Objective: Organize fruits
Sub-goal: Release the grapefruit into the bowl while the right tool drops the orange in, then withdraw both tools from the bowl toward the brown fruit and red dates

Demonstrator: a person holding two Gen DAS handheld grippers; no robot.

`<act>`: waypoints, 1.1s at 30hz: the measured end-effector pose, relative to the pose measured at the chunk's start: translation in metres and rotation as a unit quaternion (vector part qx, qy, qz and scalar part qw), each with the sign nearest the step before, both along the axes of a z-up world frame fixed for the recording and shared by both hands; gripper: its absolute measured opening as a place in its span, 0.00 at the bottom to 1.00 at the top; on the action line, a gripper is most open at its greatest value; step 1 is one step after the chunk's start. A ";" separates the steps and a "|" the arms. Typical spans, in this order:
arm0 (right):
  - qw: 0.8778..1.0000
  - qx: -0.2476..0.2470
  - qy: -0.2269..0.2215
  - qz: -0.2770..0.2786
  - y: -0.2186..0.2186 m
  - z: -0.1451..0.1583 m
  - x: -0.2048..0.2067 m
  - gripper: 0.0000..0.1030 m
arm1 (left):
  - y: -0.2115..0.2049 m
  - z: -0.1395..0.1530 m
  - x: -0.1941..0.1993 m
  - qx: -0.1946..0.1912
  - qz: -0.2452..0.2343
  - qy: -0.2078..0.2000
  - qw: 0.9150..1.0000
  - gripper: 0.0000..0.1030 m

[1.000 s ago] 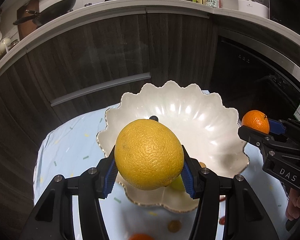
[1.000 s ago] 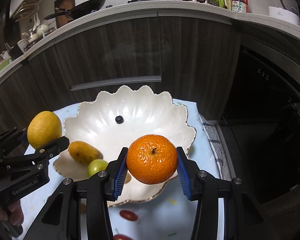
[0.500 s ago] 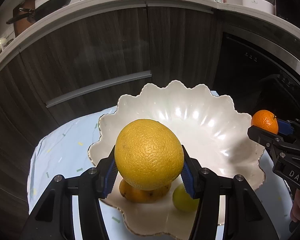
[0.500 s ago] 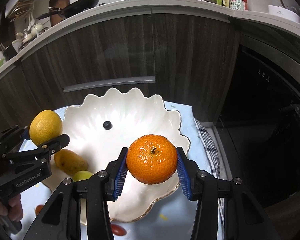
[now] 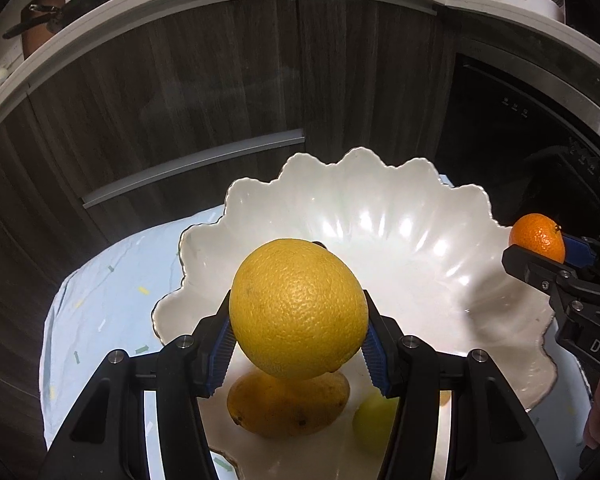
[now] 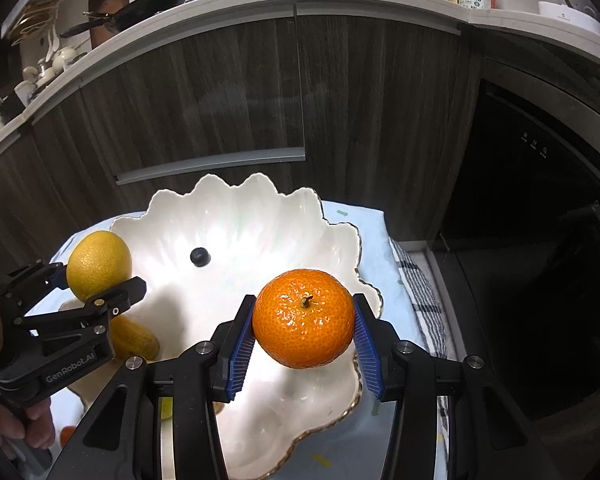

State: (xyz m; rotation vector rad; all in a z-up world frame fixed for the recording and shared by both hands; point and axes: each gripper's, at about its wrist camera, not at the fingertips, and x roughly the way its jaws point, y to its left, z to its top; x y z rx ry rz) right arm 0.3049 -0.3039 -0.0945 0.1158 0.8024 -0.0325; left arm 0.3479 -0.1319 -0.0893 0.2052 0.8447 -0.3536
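Yellow citrus (image 5: 298, 308): large, pebbled skin, clamped between the blue ribbed pads of the left tool (image 5: 298, 340); it hangs above the near part of the bowl, clear of the fruit below.
Tangerine (image 6: 304, 317): bright orange, stem stub facing the camera, clamped between the blue pads of the right tool (image 6: 303, 344); it hangs above the bowl's near right rim.
Left tool: jaws closed on the yellow citrus, pads pressing both sides; a person's hand (image 6: 32, 428) grips its handle at the lower left of the right wrist view.
Right tool: jaws closed on the tangerine, pads pressing both sides; it enters the left wrist view from the right edge.
Bowl (image 5: 380, 208): white, glossy, scalloped rim with a thin gold edge; it stands on the tabletop below both tools.
Mango (image 5: 288, 404): yellow-orange, lying inside the bowl directly under the yellow citrus.
Green fruit (image 5: 374, 420): small, round, pale green, inside the bowl just right of the mango.
Blueberry (image 6: 200, 257): single dark berry, alone near the bowl's middle.
Tabletop (image 5: 112, 280): covered with a pale blue cloth with small coloured flecks.
Checked towel (image 6: 420, 292): lies at the cloth's right edge.
Cabinets (image 5: 220, 80): dark wood-grain fronts behind the tabletop.
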 end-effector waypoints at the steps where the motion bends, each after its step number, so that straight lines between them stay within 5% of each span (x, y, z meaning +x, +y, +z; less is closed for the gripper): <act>1: 1.000 0.000 0.001 0.001 0.001 -0.001 0.001 0.46 | 0.000 -0.002 0.001 0.000 0.001 0.003 1.000 0.54; 6: 1.000 0.007 0.011 -0.006 -0.001 -0.005 0.004 0.48 | 0.002 0.005 -0.001 0.001 0.005 -0.020 1.000 0.74; 11: 1.000 -0.001 -0.008 -0.029 -0.002 0.002 -0.001 0.82 | 0.007 0.014 -0.003 0.002 0.015 -0.034 0.999 0.74; 33: 0.999 0.003 -0.037 -0.028 0.013 0.051 -0.058 0.82 | 0.038 0.071 -0.066 -0.008 0.042 -0.069 0.997 0.80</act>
